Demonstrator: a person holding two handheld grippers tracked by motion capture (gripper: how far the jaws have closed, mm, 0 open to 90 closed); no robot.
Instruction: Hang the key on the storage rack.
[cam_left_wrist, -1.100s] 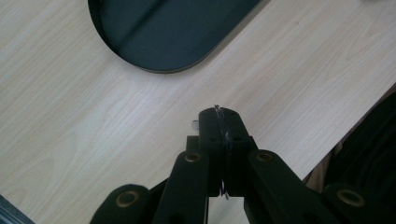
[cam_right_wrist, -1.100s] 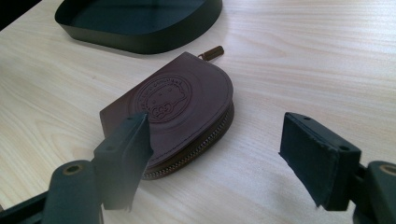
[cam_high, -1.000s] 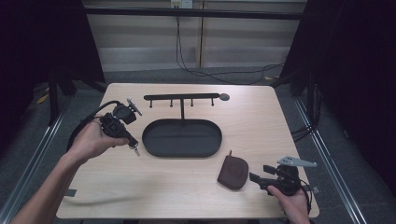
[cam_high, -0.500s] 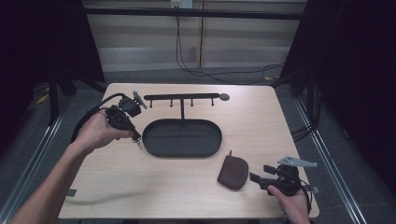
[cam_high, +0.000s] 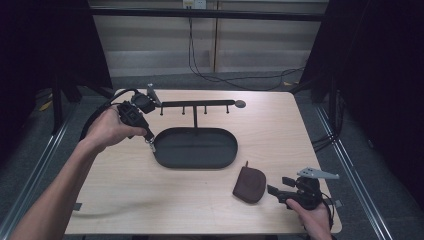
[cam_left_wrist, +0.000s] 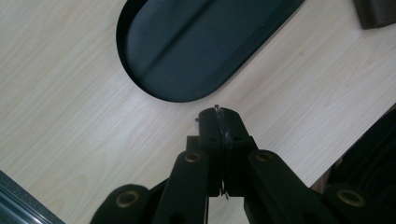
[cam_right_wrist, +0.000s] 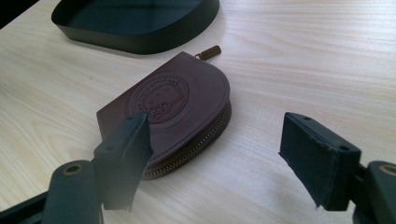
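Observation:
My left gripper (cam_high: 149, 142) hangs above the left end of the black oval tray (cam_high: 165, 159), pointing down. In the left gripper view its jaws are shut (cam_left_wrist: 222, 119) on a thin metal piece (cam_left_wrist: 218, 110), perhaps a ring or key; too little shows to tell. Below it lies the tray (cam_left_wrist: 196, 42). A brown leather zip pouch (cam_high: 250, 184) lies at the front right. My right gripper (cam_high: 275, 190) rests just right of it, open. In the right gripper view the pouch (cam_right_wrist: 177, 107) sits before the spread jaws (cam_right_wrist: 217, 135), nearer the left fingertip (cam_right_wrist: 133, 140).
A black rack with several small hooks (cam_high: 197, 104) stands on a post behind the tray, a round knob (cam_high: 240, 104) at its right end. The tray's near wall (cam_right_wrist: 140, 44) lies beyond the pouch. Cables trail off the table's left side (cam_high: 95, 120).
My left hand has lifted and moved toward the back of the table, nearer the rack's left end, still shut on the thin metal piece. The right gripper and pouch have not moved.

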